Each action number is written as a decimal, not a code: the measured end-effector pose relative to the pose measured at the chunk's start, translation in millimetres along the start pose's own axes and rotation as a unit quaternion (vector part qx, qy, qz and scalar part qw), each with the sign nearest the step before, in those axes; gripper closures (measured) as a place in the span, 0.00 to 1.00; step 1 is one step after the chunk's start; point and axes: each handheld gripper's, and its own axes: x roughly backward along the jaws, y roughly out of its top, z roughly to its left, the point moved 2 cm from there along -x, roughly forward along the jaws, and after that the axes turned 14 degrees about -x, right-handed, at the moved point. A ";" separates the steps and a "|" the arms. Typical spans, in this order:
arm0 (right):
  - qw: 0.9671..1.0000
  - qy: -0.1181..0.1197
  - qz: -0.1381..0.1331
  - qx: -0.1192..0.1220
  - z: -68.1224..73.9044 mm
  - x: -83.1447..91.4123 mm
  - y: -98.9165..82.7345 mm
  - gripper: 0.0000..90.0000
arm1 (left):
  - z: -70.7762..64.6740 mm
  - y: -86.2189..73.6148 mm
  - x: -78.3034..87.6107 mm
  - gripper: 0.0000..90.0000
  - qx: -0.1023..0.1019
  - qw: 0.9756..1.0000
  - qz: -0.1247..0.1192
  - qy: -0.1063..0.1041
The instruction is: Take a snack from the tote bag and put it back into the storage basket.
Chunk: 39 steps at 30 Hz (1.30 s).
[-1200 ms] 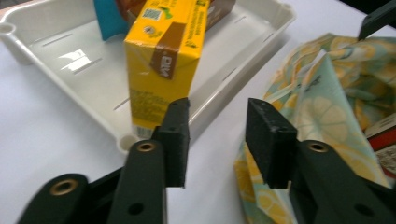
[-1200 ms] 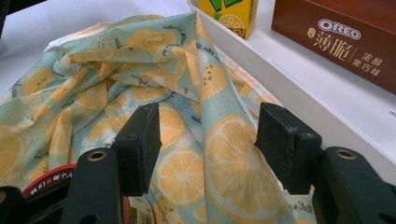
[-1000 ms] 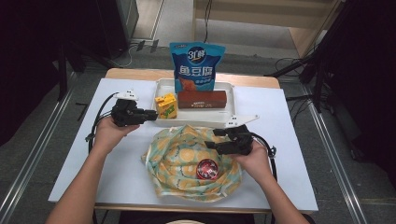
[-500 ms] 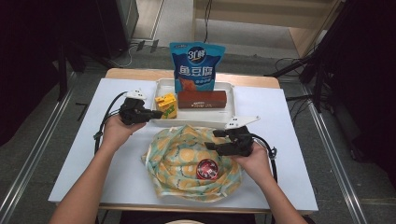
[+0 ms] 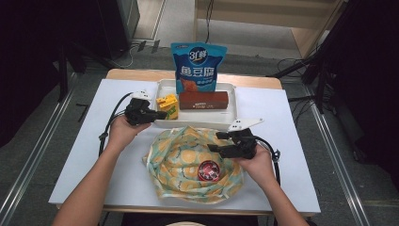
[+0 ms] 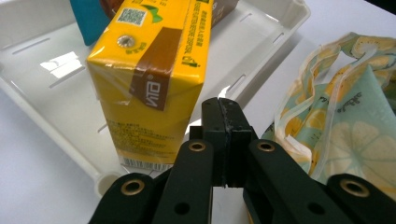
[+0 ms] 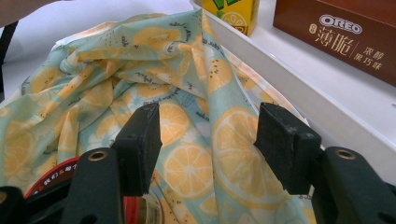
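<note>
My left gripper (image 5: 162, 114) is shut with nothing between its jaws. In the left gripper view its tips (image 6: 222, 112) sit just beside the lower corner of a yellow drink carton (image 6: 149, 79) that stands in the left end of a white tray (image 6: 56, 116). My right gripper (image 5: 215, 142) hovers open over a crumpled lemon-print cloth bag (image 5: 179, 160). Its pads (image 7: 140, 140) stand wide apart above the fabric (image 7: 140, 74) and grip nothing. A round red can (image 5: 208, 170) lies on the cloth near the right hand.
The tray (image 5: 202, 123) also holds a brown Oreo box (image 5: 203, 100) lying flat and an upright blue snack pouch (image 5: 198, 66) at its back. A white mat (image 5: 84, 160) covers the table, and the cables trail off both grippers.
The left hand has shifted a little to the right, up to the carton at the tray's left end. The right hand has stayed where it was.
</note>
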 end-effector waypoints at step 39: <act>1.000 0.004 -0.003 -0.002 -1.3 1.7 0.7 0.46 | 14.6 -10.8 11.1 0.97 0.042 0.999 -0.008 0.006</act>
